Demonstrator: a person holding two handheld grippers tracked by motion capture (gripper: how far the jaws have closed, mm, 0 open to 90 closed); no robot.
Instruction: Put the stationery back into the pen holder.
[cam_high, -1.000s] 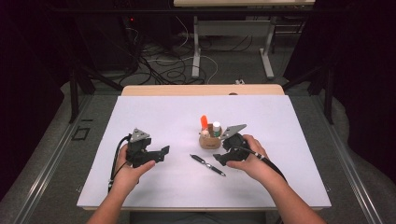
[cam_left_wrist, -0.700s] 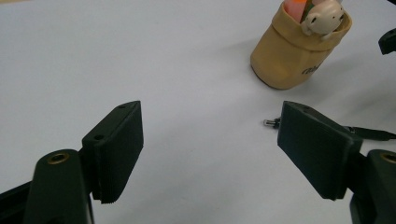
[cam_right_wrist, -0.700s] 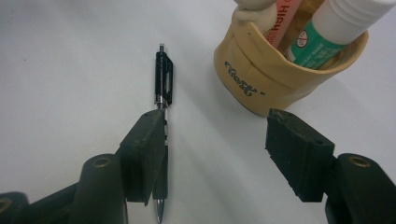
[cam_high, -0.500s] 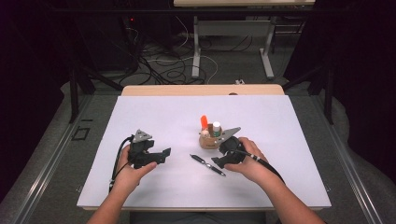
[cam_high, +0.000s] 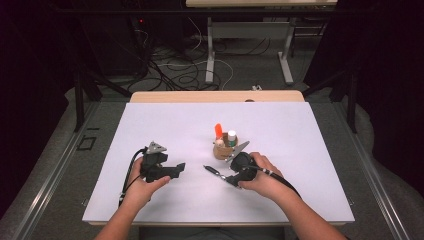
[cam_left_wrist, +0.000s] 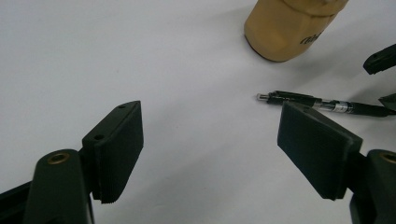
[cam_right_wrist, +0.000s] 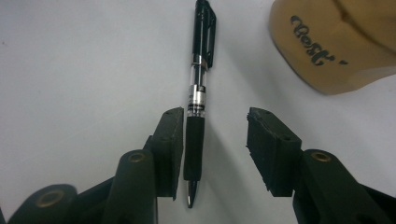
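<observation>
The right gripper, its jaws just closing in, straddles the grip end of a black pen lying on the white table; the pen rests against one pad, with a gap to the other, not yet clamped. A tan holder stands just beyond. The left gripper waits released, the pen ahead of it.

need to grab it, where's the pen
The pen lies on the white table between the right tongs, just in front of the tan holder.
</observation>
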